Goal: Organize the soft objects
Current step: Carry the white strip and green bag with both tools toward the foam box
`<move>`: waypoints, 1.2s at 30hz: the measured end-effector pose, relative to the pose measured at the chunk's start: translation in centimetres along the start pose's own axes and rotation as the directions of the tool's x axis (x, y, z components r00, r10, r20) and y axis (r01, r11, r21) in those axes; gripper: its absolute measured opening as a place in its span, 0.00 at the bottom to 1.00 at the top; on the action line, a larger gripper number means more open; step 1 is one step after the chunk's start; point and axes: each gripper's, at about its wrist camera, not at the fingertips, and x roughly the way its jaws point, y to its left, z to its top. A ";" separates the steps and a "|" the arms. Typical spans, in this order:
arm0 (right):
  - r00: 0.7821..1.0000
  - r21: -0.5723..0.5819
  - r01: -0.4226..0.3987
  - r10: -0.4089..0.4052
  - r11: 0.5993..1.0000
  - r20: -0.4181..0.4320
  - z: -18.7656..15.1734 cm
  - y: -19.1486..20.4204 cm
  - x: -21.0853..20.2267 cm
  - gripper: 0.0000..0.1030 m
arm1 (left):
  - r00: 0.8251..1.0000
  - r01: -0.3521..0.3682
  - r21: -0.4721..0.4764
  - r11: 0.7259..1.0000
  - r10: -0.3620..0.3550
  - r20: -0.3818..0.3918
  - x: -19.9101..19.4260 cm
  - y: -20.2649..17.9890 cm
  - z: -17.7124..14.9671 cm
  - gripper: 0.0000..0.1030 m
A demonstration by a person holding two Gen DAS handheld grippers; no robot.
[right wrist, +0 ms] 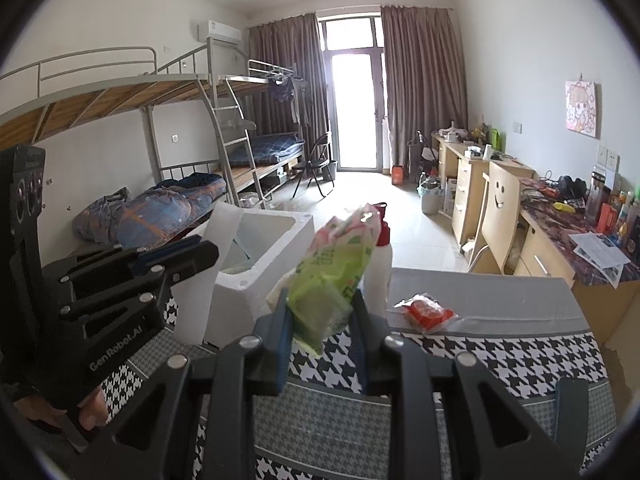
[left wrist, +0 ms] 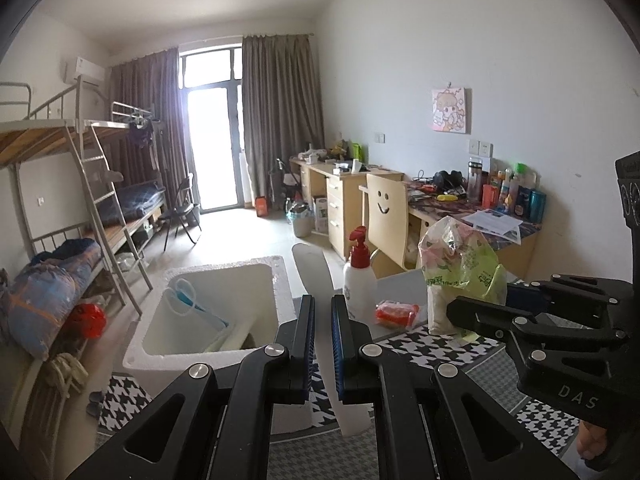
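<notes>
Left wrist view shows inside the white foam box (left wrist: pixel 208 312), some blue-edged stuff in there; the right view mostly just gets its outside. Right hand-held gripper (right wrist: pixel 320 320) is partly open, pinching the green-and-pink plastic bag (right wrist: pixel 336 264) above the houndstooth bench (right wrist: pixel 500 356). Left hand-held gripper (left wrist: pixel 322 312) is pretty much closed on a thin white sheet (left wrist: pixel 316 272). Red packet (right wrist: pixel 426 312) lies just beside the pump bottle (left wrist: pixel 360 276).

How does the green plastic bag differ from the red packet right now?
The green plastic bag stands tall and bulky, pinched between the right gripper fingers; the red packet lies flat and free on the table. The bag is much the larger. The bag is translucent green with pink print, the packet red under clear wrap. Both are soft, crinkly plastic packs.
</notes>
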 end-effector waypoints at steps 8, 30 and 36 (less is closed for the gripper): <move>1.000 -0.012 0.005 -0.005 1.000 0.003 0.7 0.3 0.2 0.29 | 1.000 -0.006 0.003 1.000 0.006 -0.001 0.8 0.7 0.5 0.08; 0.999 -0.025 -0.027 0.027 0.999 -0.024 2.6 0.7 2.9 0.29 | 0.996 -0.085 -0.017 0.996 0.085 -0.011 3.3 3.8 1.9 0.08; 0.998 -0.040 -0.047 0.046 0.998 -0.038 3.0 1.3 4.0 0.29 | 0.994 -0.109 -0.022 0.994 0.108 -0.026 4.1 4.3 1.9 0.08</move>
